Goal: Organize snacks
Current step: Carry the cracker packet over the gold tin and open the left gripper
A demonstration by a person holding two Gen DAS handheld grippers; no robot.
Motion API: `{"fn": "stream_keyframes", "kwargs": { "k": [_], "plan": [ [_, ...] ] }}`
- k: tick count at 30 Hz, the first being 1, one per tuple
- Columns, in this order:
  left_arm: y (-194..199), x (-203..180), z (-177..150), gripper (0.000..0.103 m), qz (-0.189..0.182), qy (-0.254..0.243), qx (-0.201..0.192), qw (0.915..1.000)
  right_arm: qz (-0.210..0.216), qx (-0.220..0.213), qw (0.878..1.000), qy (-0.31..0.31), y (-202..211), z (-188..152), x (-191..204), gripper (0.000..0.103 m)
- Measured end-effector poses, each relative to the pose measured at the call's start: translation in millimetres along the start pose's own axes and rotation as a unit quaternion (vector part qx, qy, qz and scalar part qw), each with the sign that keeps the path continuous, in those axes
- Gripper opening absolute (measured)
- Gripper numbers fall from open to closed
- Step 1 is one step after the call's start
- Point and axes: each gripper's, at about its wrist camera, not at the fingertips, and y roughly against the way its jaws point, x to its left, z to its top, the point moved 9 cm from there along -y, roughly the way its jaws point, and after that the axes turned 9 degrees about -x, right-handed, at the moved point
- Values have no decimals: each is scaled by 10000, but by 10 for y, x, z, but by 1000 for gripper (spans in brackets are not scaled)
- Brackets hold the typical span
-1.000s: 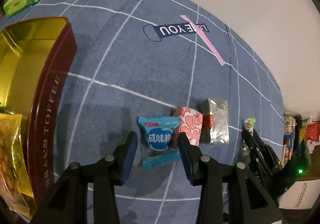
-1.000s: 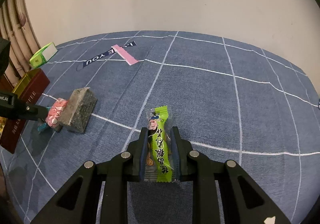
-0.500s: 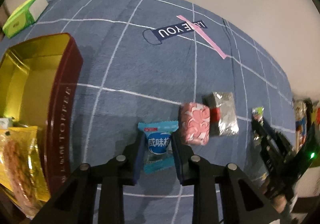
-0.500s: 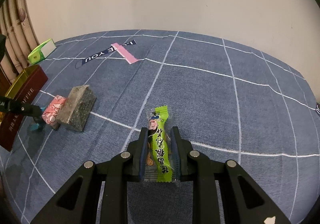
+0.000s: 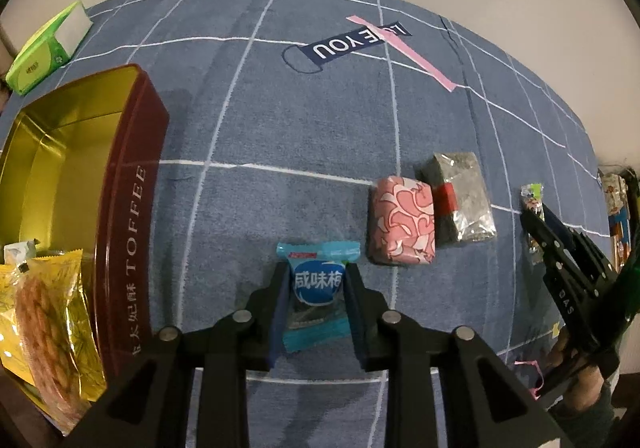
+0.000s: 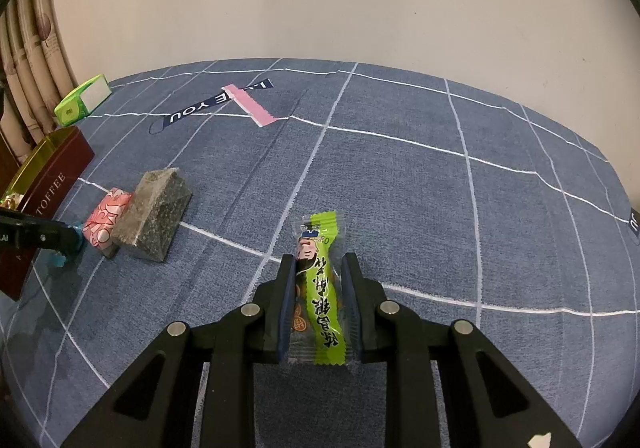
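My left gripper [image 5: 316, 280] is shut on a blue snack packet [image 5: 317, 298] just above the blue checked cloth. The dark red TOFFEE tin [image 5: 132, 208] stands open to its left, with a yellow snack bag [image 5: 44, 324] inside. A pink patterned packet [image 5: 402, 226] and a grey-black packet [image 5: 462, 204] lie to the right. My right gripper [image 6: 319, 272] is shut on a green snack stick [image 6: 320, 292]. The right gripper also shows in the left wrist view [image 5: 536, 216], and the left gripper in the right wrist view [image 6: 74, 242].
A green tissue pack [image 5: 46, 48] lies at the cloth's far left corner. A pink strip [image 5: 404, 48] lies across a "LOVE YOU" print. A wall runs behind the cloth. More snack packs [image 5: 618, 204] stand off the right edge.
My left gripper closed on the blue packet and lifted it away from the pink packet, towards the tin. My right gripper kept hold of the green stick, with little movement.
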Motion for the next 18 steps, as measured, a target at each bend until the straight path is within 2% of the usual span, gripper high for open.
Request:
{"fn": "stream_keyframes", "kwargs": {
  "k": [3, 7, 11, 15, 18],
  "plan": [
    [22, -22, -21, 27, 74, -150, 11, 9999, 0, 0, 10000, 1, -1, 0, -1, 22],
    [140, -92, -22, 27, -24, -296, -38, 9996, 0, 1, 10000, 1, -2, 0, 2, 22],
    [406, -116, 127, 27, 25, -636, -354, 9973, -2, 1, 10000, 3, -3, 0, 3, 22],
    [701, 48, 323, 27, 168, -962, -682, 9929, -3, 1, 10000, 5, -4, -1, 3, 22],
    [880, 362, 478, 27, 435, -1034, -921, 9894, -6, 2, 10000, 7, -4, -2, 2, 22]
  ]
}}
